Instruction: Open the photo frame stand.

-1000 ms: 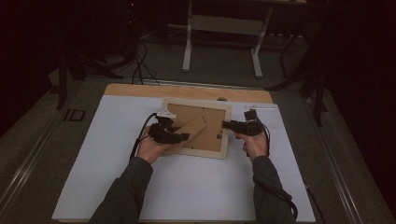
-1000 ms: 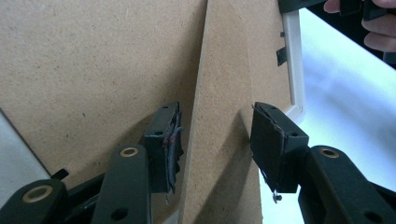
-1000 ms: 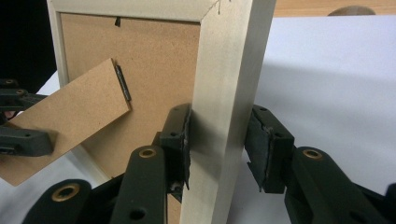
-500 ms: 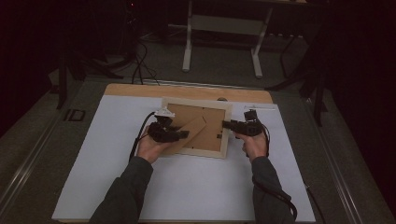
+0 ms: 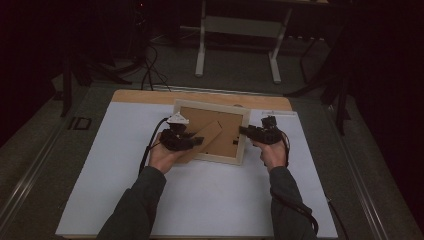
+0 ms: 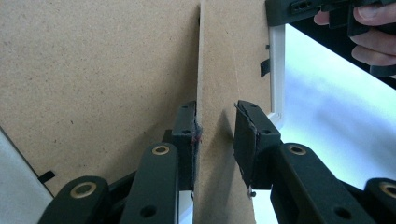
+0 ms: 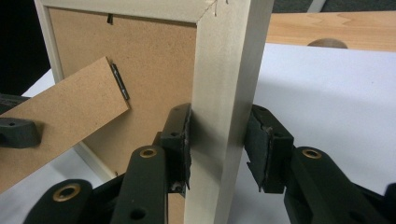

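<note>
Little has shifted since the earlier frames: both hands are seen in the same places, while the jaws of the left gripper [image 5: 192, 141] have just been closing about the stand [image 6: 215, 70] of the frame [image 5: 207, 107]. In the left gripper view one pad is laid against the edge of that brown leg and the other is held just off it, so the leg lies between the jaws and is not yet pinched. The right gripper [image 7: 219, 144] is clamped on the pale side rail of the frame, one pad on the inner face and one on the outer.

The frame is lying face down on the white mat [image 5: 200, 200], near the far edge, with its brown backing board [image 7: 154, 60] turned up and the stand swung partly away from it on its hinge.

The step in hand is judged to be the taking hold of the stand while the frame is steadied. For the next move, the last gap at the left pads would have to be closed. The leg would then be swung about its hinge gently, since thin board of this kind may bend or tear, and the right grip should be kept firm so that the frame is not dragged across the mat.
</note>
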`<state>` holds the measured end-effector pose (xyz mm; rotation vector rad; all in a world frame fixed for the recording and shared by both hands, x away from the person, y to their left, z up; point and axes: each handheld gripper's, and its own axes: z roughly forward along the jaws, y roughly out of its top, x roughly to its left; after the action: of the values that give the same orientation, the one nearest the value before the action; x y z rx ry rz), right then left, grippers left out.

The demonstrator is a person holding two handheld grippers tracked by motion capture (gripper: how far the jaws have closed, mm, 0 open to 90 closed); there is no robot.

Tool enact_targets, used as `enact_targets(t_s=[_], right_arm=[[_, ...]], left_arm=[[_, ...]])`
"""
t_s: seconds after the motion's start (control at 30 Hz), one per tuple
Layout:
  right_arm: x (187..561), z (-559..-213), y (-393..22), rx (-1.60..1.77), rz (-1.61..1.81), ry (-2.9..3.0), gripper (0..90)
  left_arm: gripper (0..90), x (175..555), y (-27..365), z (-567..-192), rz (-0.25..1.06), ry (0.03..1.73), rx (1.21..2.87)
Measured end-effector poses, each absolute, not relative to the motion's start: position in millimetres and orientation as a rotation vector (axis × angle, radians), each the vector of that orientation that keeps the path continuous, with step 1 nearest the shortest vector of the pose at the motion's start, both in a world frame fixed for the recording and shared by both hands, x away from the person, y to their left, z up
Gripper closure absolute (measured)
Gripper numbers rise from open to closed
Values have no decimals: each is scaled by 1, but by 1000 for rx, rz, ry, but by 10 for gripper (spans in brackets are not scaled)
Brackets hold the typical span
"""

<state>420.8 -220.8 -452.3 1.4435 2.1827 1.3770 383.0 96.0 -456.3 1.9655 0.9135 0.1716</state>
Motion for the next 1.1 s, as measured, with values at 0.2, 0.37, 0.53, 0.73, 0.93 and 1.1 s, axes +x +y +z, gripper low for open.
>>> enact_targets(t_s=[0.2, 0.37, 0.53, 0.73, 0.93, 1.1], right_arm=[[422, -444, -217, 1421, 1356, 2170, 619], [422, -441, -215, 1390, 1341, 2158, 618], [420, -438, -213, 1362, 1320, 2145, 618], [419, -436, -213, 1341, 1303, 2136, 618], [418, -435, -213, 1318, 1303, 2124, 618], [418, -433, -211, 1295, 1287, 2119, 617]], left_arm=[[715, 383, 96, -454, 186, 917, 1942], [726, 382, 96, -453, 193, 915, 1933], [732, 381, 93, -452, 226, 910, 1936], [741, 381, 91, -451, 236, 909, 1942], [743, 380, 89, -451, 249, 909, 1941], [743, 380, 88, -452, 268, 910, 1934]])
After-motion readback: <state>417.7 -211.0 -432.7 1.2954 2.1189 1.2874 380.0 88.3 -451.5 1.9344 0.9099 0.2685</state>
